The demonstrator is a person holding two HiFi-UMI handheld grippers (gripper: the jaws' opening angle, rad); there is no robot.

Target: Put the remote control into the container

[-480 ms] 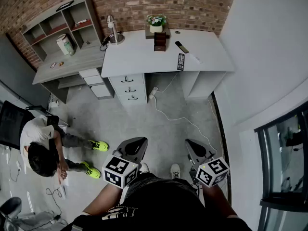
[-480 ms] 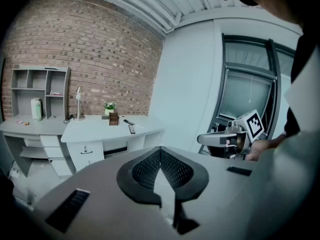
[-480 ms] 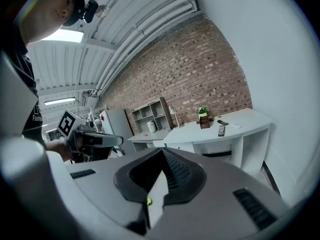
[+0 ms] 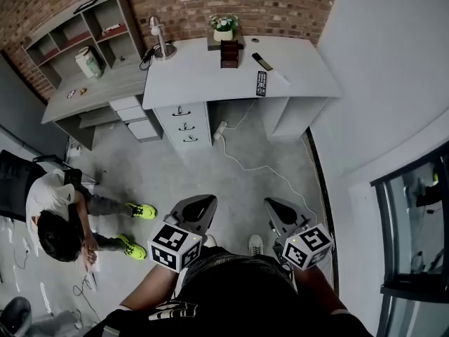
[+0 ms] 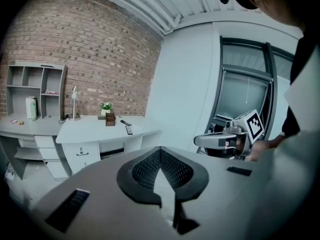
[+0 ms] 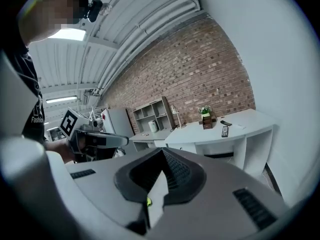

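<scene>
Black ribbed pads (image 5: 146, 167) are seen pressed together on the left gripper (image 5: 161, 153), and the right gripper (image 6: 162, 155) is likewise closed, with nothing held by either. In the head view both are carried low in the frame above the grey floor (image 4: 175, 167), well apart from the white desk (image 4: 196, 79) at the upper middle. The remote control (image 4: 261, 83) lies flat there near the front edge, and the brown container (image 4: 229, 53) stands near it, up and to the left. No step is judged done: approach, pick-up and placing are all left.

Lamp (image 4: 158, 39), potted plant (image 4: 223, 25) on white desk (image 4: 200, 74); seated person (image 4: 50, 203) well apart
</scene>
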